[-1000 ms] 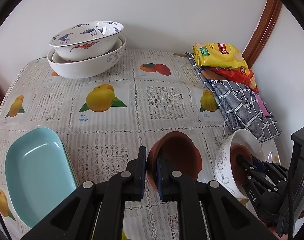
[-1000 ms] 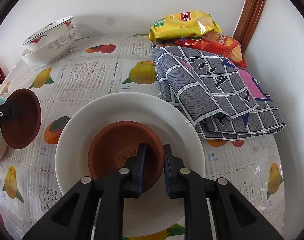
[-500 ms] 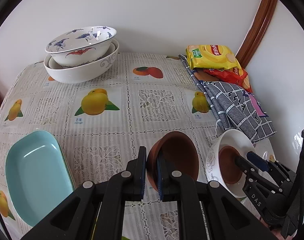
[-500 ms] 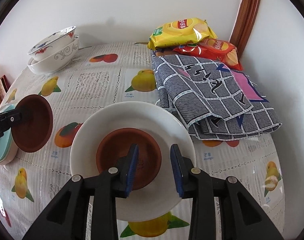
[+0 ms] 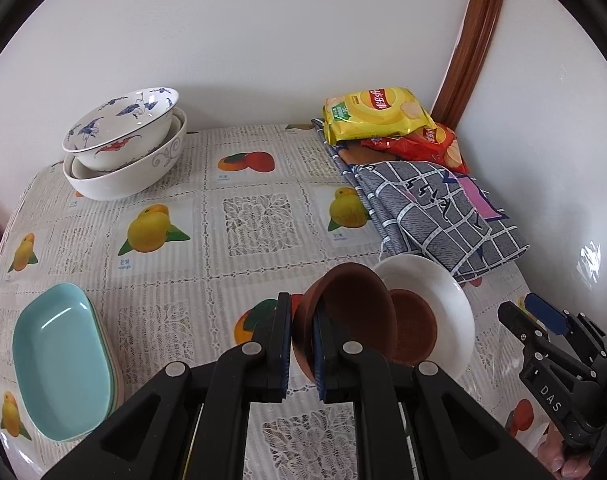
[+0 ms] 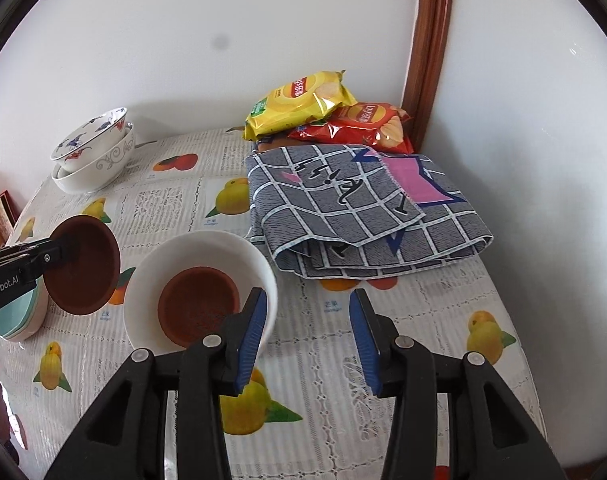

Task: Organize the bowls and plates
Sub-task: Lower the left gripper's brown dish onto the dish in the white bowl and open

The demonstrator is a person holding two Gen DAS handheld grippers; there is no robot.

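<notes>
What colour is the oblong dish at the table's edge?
Pale turquoise oblong dish, clearest in the left wrist view.

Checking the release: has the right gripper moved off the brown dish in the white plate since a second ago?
Yes. The right gripper, jaws opening and empty, has drawn back from the brown dish toward the folded cloth.

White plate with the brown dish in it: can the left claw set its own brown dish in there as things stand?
Probably yes: the white plate lies uncovered, and the right claw, opening and empty, is off to its side.
</notes>
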